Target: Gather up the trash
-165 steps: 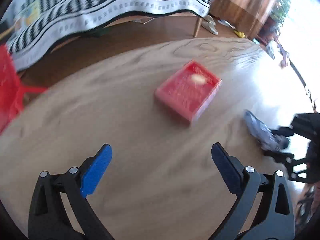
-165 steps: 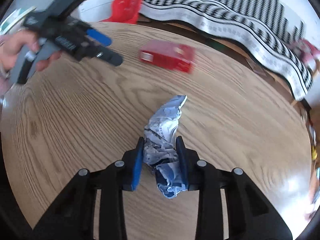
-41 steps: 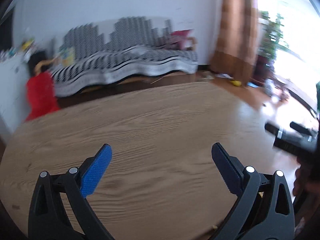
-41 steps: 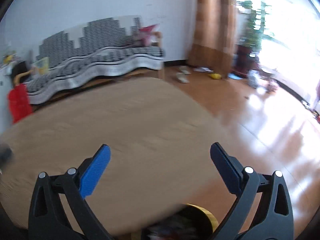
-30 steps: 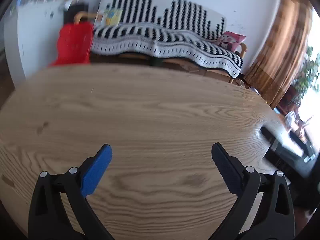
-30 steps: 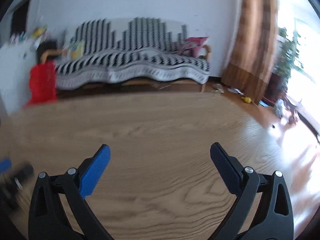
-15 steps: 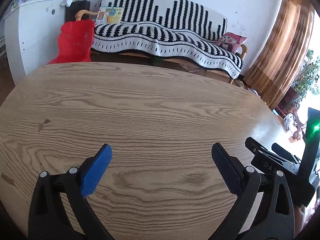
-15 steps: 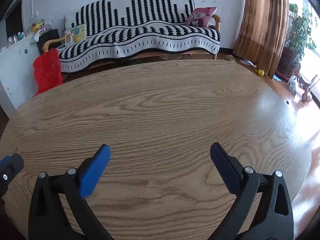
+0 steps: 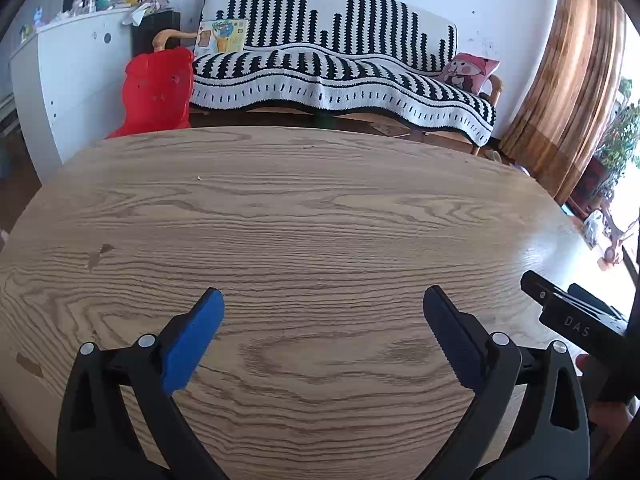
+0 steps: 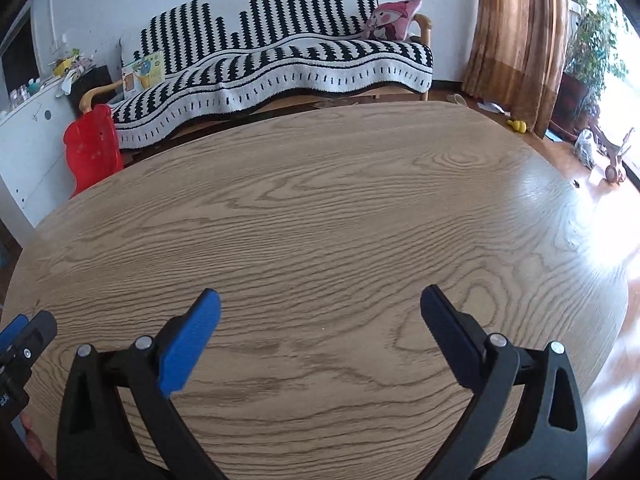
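My left gripper is open and empty, held low over the near part of the round wooden table. My right gripper is open and empty too, over the same table. The right gripper's fingers show at the right edge of the left wrist view. The left gripper's fingers show at the left edge of the right wrist view. No trash shows on the table in either view. No bin is in view.
Behind the table stand a sofa with a black-and-white striped cover, a red plastic chair, a white cabinet and brown curtains. Small items lie on the wooden floor at the right.
5.5 s ago a red box and a crumpled wrapper lay on the table, the wrapper in my right gripper. Now both are gone from view, both grippers open. In the last half second, hardly any motion.
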A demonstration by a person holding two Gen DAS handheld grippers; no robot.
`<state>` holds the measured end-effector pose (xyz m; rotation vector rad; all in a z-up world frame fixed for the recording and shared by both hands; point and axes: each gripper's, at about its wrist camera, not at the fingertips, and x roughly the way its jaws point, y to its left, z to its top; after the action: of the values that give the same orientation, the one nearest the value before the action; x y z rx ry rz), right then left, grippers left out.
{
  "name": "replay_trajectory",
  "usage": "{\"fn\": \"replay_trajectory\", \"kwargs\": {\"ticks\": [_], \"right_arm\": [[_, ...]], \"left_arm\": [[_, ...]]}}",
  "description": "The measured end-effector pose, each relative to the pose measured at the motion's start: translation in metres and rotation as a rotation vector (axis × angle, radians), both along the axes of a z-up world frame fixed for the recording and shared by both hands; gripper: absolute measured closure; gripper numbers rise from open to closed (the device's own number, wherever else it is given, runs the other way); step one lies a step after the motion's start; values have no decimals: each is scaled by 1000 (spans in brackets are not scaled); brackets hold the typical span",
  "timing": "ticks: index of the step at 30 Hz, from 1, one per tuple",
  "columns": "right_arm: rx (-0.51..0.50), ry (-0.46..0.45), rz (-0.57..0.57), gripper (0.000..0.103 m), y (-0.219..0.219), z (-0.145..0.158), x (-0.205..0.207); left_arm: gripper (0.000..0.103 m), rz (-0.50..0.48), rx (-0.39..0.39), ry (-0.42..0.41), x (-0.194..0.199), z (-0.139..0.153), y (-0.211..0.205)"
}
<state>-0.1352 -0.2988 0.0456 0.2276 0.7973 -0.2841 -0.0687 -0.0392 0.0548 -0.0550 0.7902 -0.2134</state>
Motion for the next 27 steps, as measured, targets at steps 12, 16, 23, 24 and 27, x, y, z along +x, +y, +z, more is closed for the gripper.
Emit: {"fn": "replay_trajectory", "kwargs": {"ticks": [12, 16, 23, 24, 27], "right_arm": [[-19, 12, 29, 6, 4, 1, 3], [-22, 11, 25, 6, 3, 1, 4], [-20, 1, 9, 6, -2, 3, -1], [-16, 1, 7, 6, -4, 3, -1], [-11, -9, 2, 6, -5, 4, -4]], "left_arm": [[6, 10, -31, 16, 4, 0, 5], [6, 12, -33, 20, 3, -1, 5], [6, 11, -20, 15, 5, -1, 5], [6, 10, -21, 15, 4, -2, 4], [6, 9, -38, 22, 4, -3, 4]]}}
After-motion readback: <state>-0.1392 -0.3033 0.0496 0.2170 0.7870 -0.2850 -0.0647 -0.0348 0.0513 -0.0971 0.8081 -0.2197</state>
